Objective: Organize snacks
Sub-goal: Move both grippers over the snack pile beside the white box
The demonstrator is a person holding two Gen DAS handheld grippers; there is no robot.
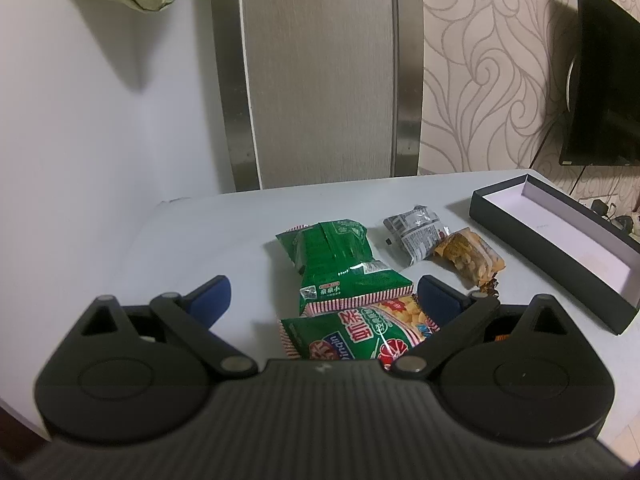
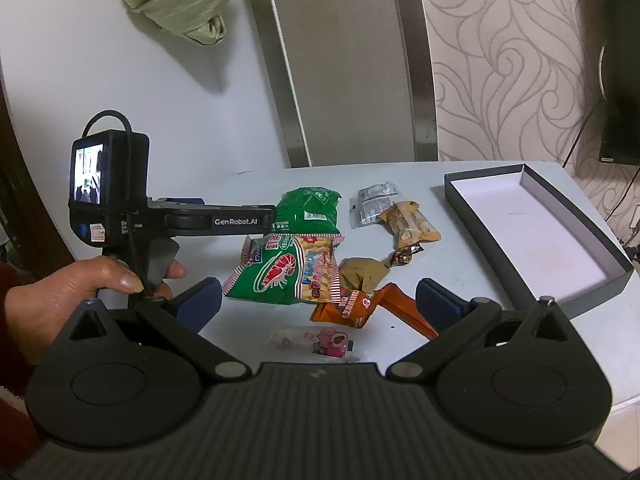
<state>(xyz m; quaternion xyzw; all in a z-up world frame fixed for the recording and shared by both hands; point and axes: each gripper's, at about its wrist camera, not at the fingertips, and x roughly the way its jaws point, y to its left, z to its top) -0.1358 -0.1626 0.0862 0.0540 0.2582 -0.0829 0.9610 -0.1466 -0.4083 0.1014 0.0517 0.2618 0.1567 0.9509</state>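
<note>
**Snacks scattered, box waiting empty**

The landmark is the black box (image 2: pixel 536 240), open-topped with a pale, bare interior, lying at the right side of the counter (image 2: pixel 224 188). Nothing sits in it yet, so the sorting looks barely begun.

All the snacks lie in a loose cluster to the left of the box. Nearest it are a silver packet (image 2: pixel 370 202) and a tan nut bar (image 2: pixel 410 222), touching one another. Further left sits a dark green bag (image 2: pixel 310 206), and a prawn cracker bag (image 2: pixel 288 274) overlaps its near edge. In front of these are a small wrapped candy (image 2: pixel 405 255), an olive-brown pouch (image 2: pixel 362 274), an orange packet (image 2: pixel 360 306) and a clear pink-printed sachet (image 2: pixel 312 340).

The left hand-held gripper (image 1: pixel 322 296), gripped by a hand (image 2: pixel 80 292), is held low over the 2 green bags on the side far from the box, fingers spread wide either side of them, probably lined up for a first pick. The right hand-held gripper (image 2: pixel 318 306) is likewise spread and holds nothing, hovering over the near snacks with the orange packet between its blue pads (image 2: pixel 438 306), well placed to carry small items across to the box.
</note>
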